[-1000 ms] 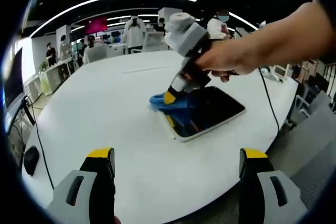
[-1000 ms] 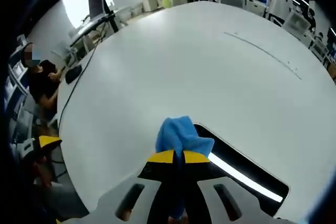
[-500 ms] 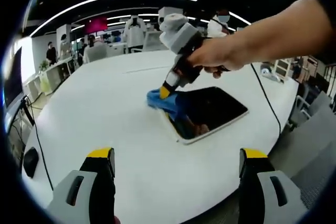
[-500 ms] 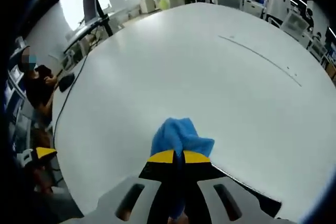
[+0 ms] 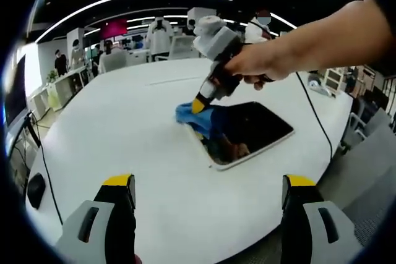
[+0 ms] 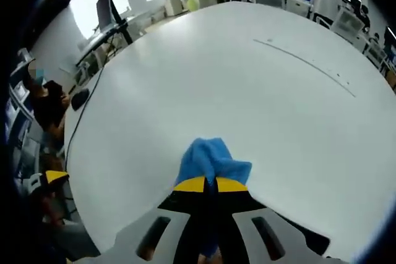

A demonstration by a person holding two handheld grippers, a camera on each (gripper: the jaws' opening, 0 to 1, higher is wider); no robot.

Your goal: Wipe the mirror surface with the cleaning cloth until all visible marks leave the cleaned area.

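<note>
A flat dark mirror [image 5: 247,133] with a white rim lies on the white table [image 5: 124,128]. A blue cleaning cloth [image 5: 199,119] rests on the mirror's near-left corner, pinched in my right gripper [image 5: 199,104], which a hand holds from the right. In the right gripper view the cloth [image 6: 210,160] bunches out beyond the shut yellow-tipped jaws of that gripper [image 6: 210,184], and a sliver of the mirror [image 6: 303,236] shows at lower right. My left gripper [image 5: 209,183] hovers open over the table's near edge, well short of the mirror, with nothing between its fingers.
The table is large and rounded, with a black cable [image 5: 315,115] trailing off its right side. A dark mouse-like object [image 5: 36,188] sits at the left edge. Chairs, desks and people fill the office behind. A person sits at left in the right gripper view [image 6: 46,106].
The right gripper has dragged the cloth along the mirror's left corner, first up-left, then slightly back right. The left gripper has stayed still and open.
</note>
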